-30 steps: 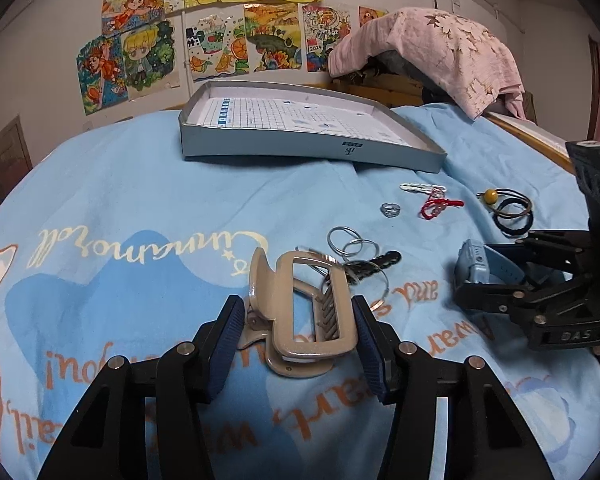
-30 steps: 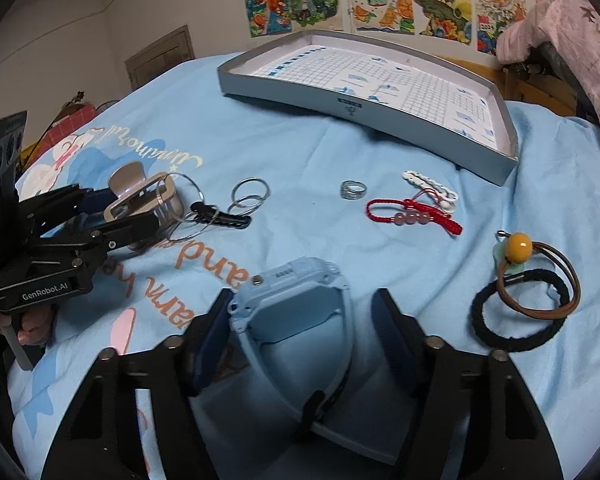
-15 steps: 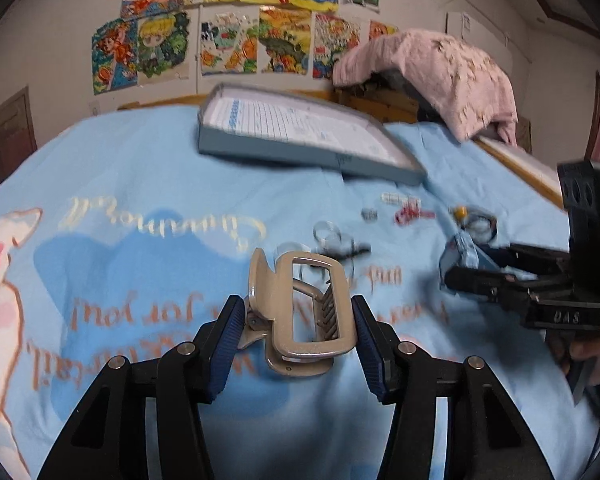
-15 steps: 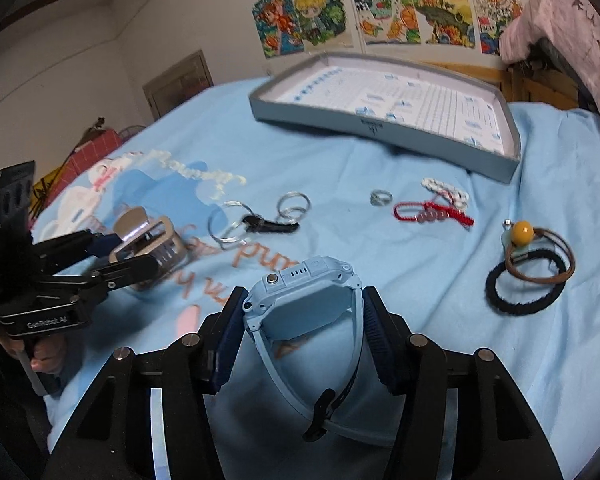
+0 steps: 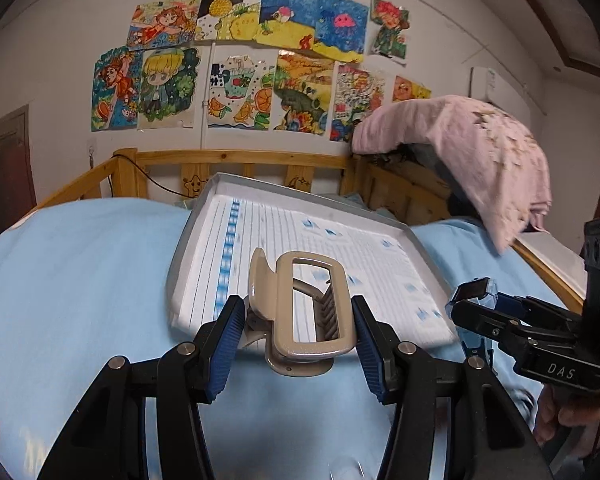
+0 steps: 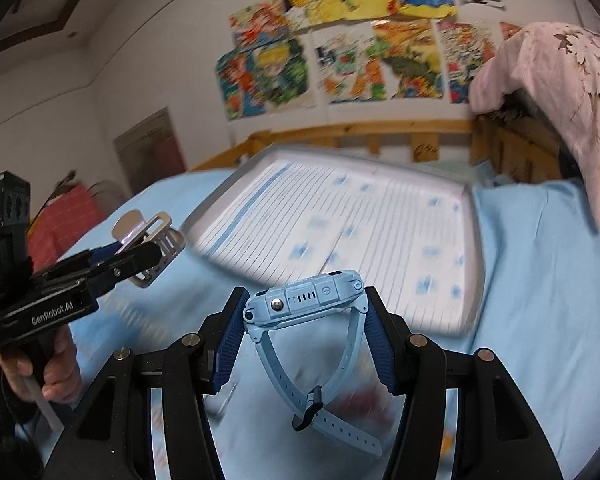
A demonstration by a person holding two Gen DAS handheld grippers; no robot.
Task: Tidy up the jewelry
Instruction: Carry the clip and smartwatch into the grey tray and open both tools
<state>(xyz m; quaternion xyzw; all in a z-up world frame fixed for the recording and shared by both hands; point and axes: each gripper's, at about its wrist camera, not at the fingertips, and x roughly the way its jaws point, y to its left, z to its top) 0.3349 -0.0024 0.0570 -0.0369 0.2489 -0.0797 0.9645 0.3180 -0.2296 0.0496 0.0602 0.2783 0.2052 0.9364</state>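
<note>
My left gripper (image 5: 298,326) is shut on a beige hair claw clip (image 5: 302,308), lifted off the blue bedsheet just before the near edge of the grey tray (image 5: 196,232). My right gripper (image 6: 304,330) is shut on a light blue watch (image 6: 306,302), whose strap hangs down below the pads. The watch hangs in front of the tray (image 6: 474,248) near its front rim. In the right wrist view the left gripper (image 6: 140,254) with the clip (image 6: 152,236) shows at the left. In the left wrist view the right gripper (image 5: 478,306) with the watch (image 5: 474,292) shows at the right.
The tray's lined paper floor (image 5: 300,240) is bare. A wooden bed rail (image 5: 236,160) runs behind it, with a pink cloth (image 5: 484,156) draped at the right. A hand (image 6: 52,372) holds the left gripper's handle. The other jewelry is out of frame below.
Both grippers rose and moved forward from the loose jewelry toward the tray, carrying the clip and the watch. The rings, red cord and hair ties have dropped out of view.
</note>
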